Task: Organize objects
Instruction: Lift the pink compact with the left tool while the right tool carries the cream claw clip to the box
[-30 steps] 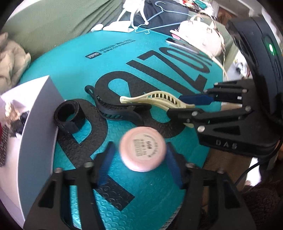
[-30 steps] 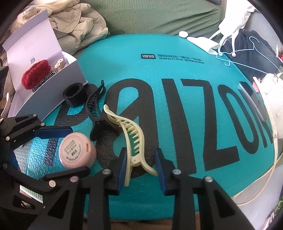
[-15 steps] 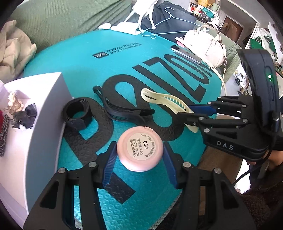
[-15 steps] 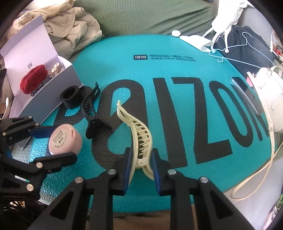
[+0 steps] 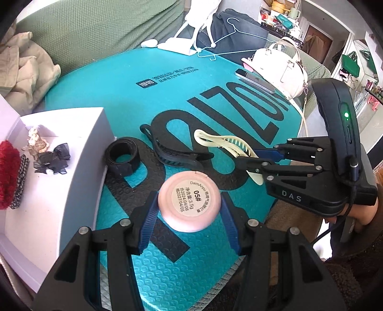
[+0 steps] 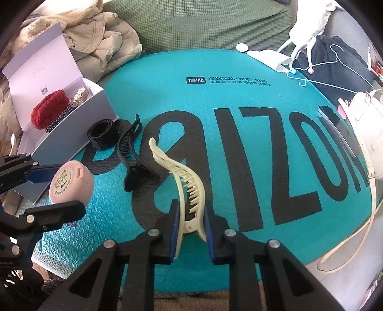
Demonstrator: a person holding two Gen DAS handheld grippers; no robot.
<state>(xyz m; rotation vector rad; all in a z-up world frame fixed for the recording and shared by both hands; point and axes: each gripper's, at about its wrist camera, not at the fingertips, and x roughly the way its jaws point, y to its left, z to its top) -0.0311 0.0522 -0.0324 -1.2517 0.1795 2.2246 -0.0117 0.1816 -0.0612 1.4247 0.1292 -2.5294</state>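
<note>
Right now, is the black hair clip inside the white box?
No, the black hair clip lies on the teal mat, outside the white box.

A green sofa (image 6: 215, 21) ran along the far side, with a beige jacket (image 6: 100, 43) heaped at its left end. At far right, bright daylight fell on white shelving (image 5: 359, 55) and a dark doorway (image 5: 318, 43).
</note>
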